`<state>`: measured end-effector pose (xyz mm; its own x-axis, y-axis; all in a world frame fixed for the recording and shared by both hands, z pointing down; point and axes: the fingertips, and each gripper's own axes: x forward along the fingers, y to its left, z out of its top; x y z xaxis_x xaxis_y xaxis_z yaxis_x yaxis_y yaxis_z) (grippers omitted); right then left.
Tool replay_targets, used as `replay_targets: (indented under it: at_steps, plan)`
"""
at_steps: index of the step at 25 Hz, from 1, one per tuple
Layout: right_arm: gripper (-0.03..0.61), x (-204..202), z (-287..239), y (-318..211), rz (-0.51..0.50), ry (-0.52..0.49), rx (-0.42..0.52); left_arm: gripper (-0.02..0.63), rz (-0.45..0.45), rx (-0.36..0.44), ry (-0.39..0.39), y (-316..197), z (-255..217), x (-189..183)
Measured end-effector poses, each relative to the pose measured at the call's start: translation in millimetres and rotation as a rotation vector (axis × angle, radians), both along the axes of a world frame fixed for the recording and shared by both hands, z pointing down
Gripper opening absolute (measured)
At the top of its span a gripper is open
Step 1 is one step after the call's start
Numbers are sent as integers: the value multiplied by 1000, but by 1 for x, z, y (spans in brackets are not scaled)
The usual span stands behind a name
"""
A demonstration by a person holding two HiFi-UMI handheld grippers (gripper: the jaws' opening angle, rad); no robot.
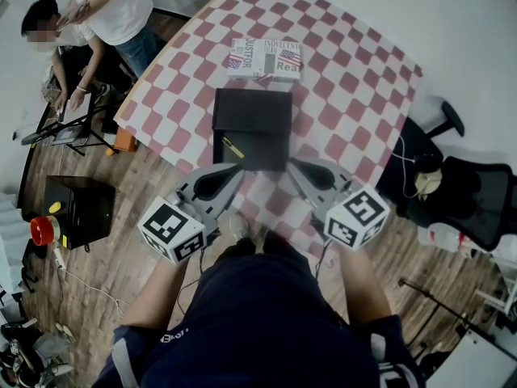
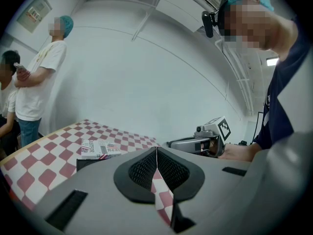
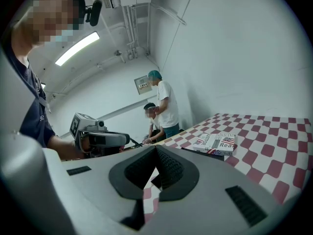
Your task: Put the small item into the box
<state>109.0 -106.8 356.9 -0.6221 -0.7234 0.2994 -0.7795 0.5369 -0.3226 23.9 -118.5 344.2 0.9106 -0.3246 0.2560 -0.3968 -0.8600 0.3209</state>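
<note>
Here both tools hang at the near edge of the worktop: the left gripper at 7 o'clock of the black box and the right gripper at 5 o'clock. Each has its jaws pressed together at the tips with nothing between them, only checked cloth showing through the gap behind. Aimed inward, they flank the box, probably so that either can reach it. The small yellow item lies on the box's near section, toward its 7 o'clock corner. That section may be an open tray, so that the item already sits inside, or a shut lid that it merely rests on; I cannot tell which. A printed carton lies just beyond the box at 12 o'clock. The worktop wears a red-and-white checked cloth and stands on a wooden floor by white walls. Two onlookers are at 10 o'clock and an office chair at 3 o'clock.
</note>
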Motion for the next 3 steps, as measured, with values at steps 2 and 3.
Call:
replay_targets:
  at_steps: [2,3]
  plan:
    - [17,0,0,2,2,0,0,35,-4,-5,0,2,0,-1]
    - [17,0,0,3,3,0,0,35,-6,-9,0,3,0,-2]
